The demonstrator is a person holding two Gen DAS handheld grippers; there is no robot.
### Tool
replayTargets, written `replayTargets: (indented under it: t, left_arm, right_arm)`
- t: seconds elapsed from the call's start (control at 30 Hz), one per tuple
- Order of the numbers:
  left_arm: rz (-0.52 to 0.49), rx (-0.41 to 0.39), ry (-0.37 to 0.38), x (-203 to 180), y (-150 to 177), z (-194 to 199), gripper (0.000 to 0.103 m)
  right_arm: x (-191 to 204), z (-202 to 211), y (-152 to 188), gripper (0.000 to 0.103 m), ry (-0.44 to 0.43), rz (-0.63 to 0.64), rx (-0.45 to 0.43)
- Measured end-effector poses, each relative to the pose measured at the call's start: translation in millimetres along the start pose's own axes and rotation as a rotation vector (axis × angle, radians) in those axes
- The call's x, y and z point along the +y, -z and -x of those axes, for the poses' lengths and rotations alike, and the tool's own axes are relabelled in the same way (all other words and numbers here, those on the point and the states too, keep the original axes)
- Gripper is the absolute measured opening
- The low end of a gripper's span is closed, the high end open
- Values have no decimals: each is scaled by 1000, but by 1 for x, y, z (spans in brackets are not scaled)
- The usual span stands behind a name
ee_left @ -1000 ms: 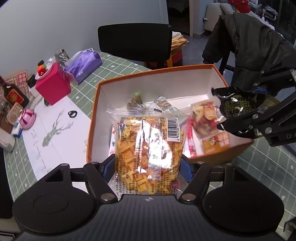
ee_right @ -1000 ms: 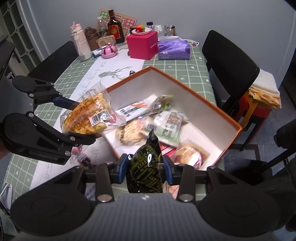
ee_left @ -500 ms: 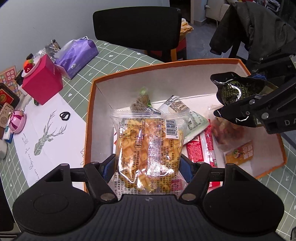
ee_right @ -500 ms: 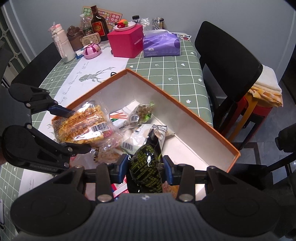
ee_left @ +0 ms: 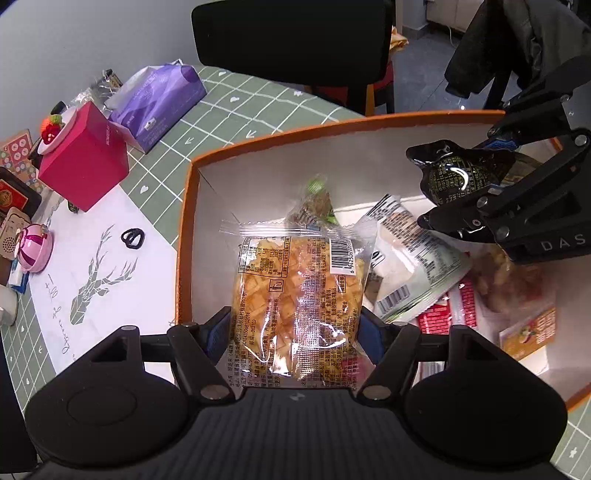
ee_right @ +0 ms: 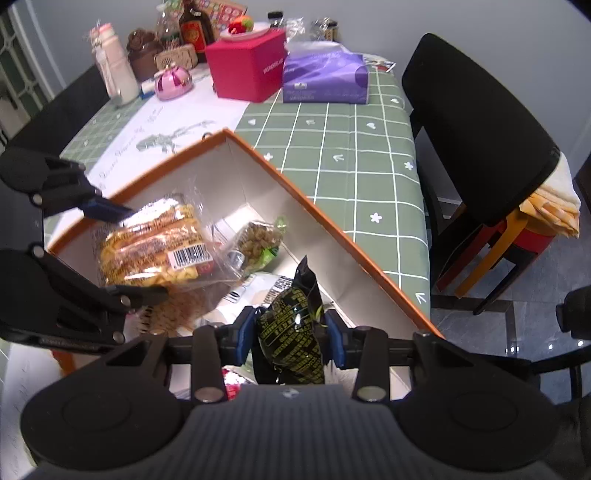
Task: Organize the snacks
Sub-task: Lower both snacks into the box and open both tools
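Observation:
My left gripper (ee_left: 293, 332) is shut on a clear bag of yellow crackers (ee_left: 295, 291), held over the near left part of the orange box (ee_left: 332, 127). The same bag (ee_right: 155, 247) and left gripper (ee_right: 122, 254) show at the left of the right wrist view. My right gripper (ee_right: 290, 332) is shut on a small black snack packet (ee_right: 291, 332) with yellow print, above the box's right side; it appears as the black packet (ee_left: 458, 173) in the left wrist view. Inside the white-lined box (ee_right: 332, 236) lie several snack packs, among them a green nut bag (ee_right: 258, 240).
Green checked tablecloth (ee_right: 351, 147) with a white deer runner (ee_left: 92, 266). At the table's far end stand a red cube box (ee_right: 247, 68), a purple tissue pack (ee_right: 325, 75), a pink trinket (ee_right: 171, 83), bottles and a brown bottle (ee_right: 192, 31). A black chair (ee_right: 476, 122) stands beside the table.
Both grippers have come down and forward over the box with their packets still held. The box interior now fills more of each view.

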State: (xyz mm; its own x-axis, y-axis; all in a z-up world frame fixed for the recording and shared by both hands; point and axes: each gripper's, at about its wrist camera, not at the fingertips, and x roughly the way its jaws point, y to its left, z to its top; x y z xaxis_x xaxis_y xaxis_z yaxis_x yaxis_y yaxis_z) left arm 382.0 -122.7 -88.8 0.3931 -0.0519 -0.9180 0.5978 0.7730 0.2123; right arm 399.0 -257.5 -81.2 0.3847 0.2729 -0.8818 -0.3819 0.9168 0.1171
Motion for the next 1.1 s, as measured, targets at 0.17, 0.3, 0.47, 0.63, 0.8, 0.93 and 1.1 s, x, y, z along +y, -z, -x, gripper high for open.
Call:
replayTargets:
  t: [0.17, 0.3, 0.47, 0.63, 0.8, 0.93, 1.1]
  left_arm:
    - [-15, 17, -3, -2, 1, -11, 80]
    - [-21, 26, -4, -4, 0, -18, 80]
    - [-18, 42, 4, -2, -2, -27, 80]
    - [-36, 43, -13, -6, -2, -29, 81]
    - [-63, 54, -35, -13, -2, -32, 88]
    - [-115, 71, -84, -23, -1, -38, 96]
    - [-119, 86, -80, -24, 0, -36, 97]
  right_arm:
    - [-4, -15, 2, 38, 12, 13, 32]
    - [-8, -22, 4, 38, 8, 3, 44]
    - [-11, -28, 3, 39, 2, 1, 59]
    - [-16, -38, 5, 40, -23, -27, 91]
    - [-24, -42, 7, 41, -38, -76, 105]
    - [-25, -42, 8, 46, -44, -95, 111]
    - [-20, -46, 12, 63, -35, -69, 154]
